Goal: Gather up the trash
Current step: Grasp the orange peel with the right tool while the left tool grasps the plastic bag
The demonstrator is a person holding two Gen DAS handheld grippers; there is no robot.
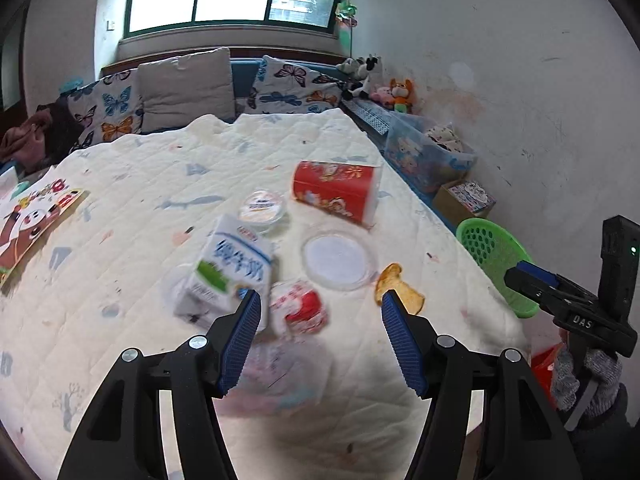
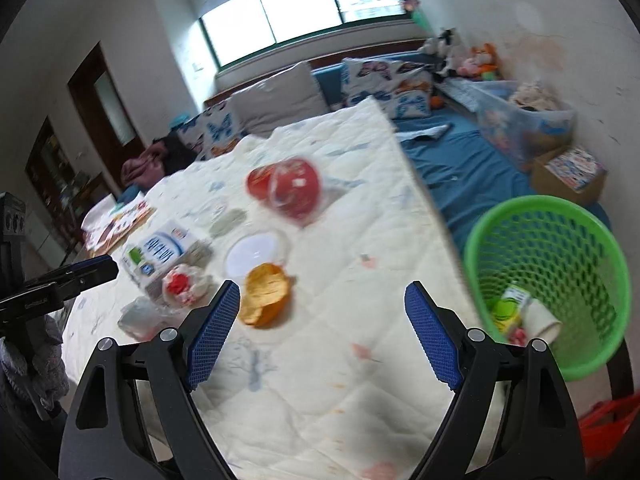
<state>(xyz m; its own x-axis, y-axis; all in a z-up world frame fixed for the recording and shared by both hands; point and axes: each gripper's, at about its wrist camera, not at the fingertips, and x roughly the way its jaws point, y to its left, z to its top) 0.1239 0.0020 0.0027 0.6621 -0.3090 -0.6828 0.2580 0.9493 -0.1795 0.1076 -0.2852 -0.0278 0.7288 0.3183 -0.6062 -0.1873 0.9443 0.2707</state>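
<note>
**Hovering over a littered quilt: two hand-held grippers, both empty**

Landmark: green perforated plastic basket (image 2: 548, 276), standing off the quilt's edge.

- Left gripper (image 1: 318, 300): black frame, blue ribbed pads, tilted downward over the cream quilted bedspread (image 1: 120, 184). Jaws spread, nothing between them. Well apart from the basket.
- Right gripper (image 2: 322, 294): same build, tilted downward, just beside the basket. Jaws spread wide and empty. A grey knitted glove (image 1: 584, 376) grips its handle.
- Orange fruit peel (image 2: 266, 294): on the quilt, the loose item nearest the basket, close ahead of the right gripper's left pad.
- Round clear plastic lid (image 1: 339, 260): beyond the peel from the basket.
- Crumpled red-and-white wrapper (image 1: 300, 308): further from the basket, just ahead of the left gripper.
- White milk carton with blue and green print (image 1: 228, 272): beside the wrapper, on its side away from the basket.
- Red printed paper cup (image 1: 336, 190): lying on its side, further up the quilt.
- Basket contents: a yellow-green small carton (image 2: 510, 304) and a pale tube-like item, blurred.
</note>
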